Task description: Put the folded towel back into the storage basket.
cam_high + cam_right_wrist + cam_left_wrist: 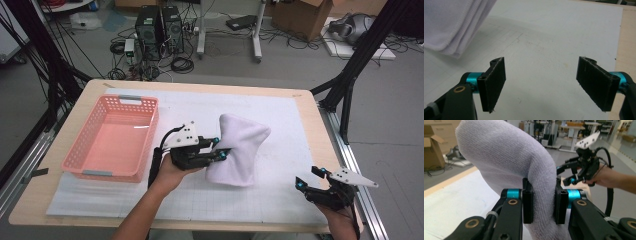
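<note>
A folded white towel (239,150) hangs lifted above the middle of the white mat, pinched at its left side by my left gripper (223,148). In the left gripper view the two black pads (527,202) squeeze the thick towel fold (506,157) between them. My right gripper (310,177) rests low at the mat's front right corner, jaws wide apart with bare mat between them. Its pads (495,82) show apart in the right gripper view, with the towel's edge (451,25) hanging at upper left.
A pink plastic basket (82,155) sits at the left of the table, close to my left forearm. The white mat (280,200) covers most of the wooden tabletop (310,120). Black frame legs stand beside the table's right edge.
</note>
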Tool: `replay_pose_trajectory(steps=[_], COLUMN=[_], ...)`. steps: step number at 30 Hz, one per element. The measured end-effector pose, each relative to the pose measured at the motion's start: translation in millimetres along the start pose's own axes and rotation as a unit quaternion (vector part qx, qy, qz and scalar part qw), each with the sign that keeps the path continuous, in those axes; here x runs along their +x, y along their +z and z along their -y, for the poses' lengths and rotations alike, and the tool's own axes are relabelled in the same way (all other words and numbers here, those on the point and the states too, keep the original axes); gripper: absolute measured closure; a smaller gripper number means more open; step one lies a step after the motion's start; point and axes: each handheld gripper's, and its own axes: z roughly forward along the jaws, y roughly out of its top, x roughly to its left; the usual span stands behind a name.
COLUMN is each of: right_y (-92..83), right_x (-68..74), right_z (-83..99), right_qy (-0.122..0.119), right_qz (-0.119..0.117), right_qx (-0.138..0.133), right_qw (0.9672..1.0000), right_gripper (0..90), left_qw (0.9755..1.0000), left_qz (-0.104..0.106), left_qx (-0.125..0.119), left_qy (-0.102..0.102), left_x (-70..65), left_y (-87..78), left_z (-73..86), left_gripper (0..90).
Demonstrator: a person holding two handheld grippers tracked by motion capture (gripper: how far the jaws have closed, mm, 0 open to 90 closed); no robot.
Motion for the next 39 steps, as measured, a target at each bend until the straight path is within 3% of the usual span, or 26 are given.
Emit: replay_pose_trajectory(steps=[7, 12, 19, 30, 39], right_y=[1.1, 1.9, 3.6, 6.2, 7.7], right_x=[0.9, 2.7, 5.8, 6.9, 8.9], right_z=[-0.8, -2.4, -4.7, -6.5, -6.8], right_qy=[-0.001, -0.002, -0.006, -0.006, -0.007], right_qz=[-0.001, -0.003, -0.005, -0.002, 0.0], right_qx=[-0.001, -0.003, -0.003, -0.005, -0.003], right_qw=[1.0, 1.0, 1.0, 1.0, 1.0], right_gripper=[22.5, 22.5, 22.5, 22.5, 22.5], left_qw=[0.9996, 0.9993, 0.999, 0.9966, 0.9941], left_qz=[0.003, 0.004, -0.002, -0.038, -0.055], left_qx=[-0.029, -0.037, -0.045, -0.072, -0.093], left_qy=[0.003, 0.003, 0.01, 0.003, -0.005], left_x=[5.4, 11.1, 22.6, 37.2, 53.0], left_y=[-23.0, -38.2, -72.4, -118.8, -170.9], left_z=[-12.7, -19.1, -27.9, -27.6, -24.7], left_gripper=[74.7, 74.7, 74.7, 74.6, 74.6])
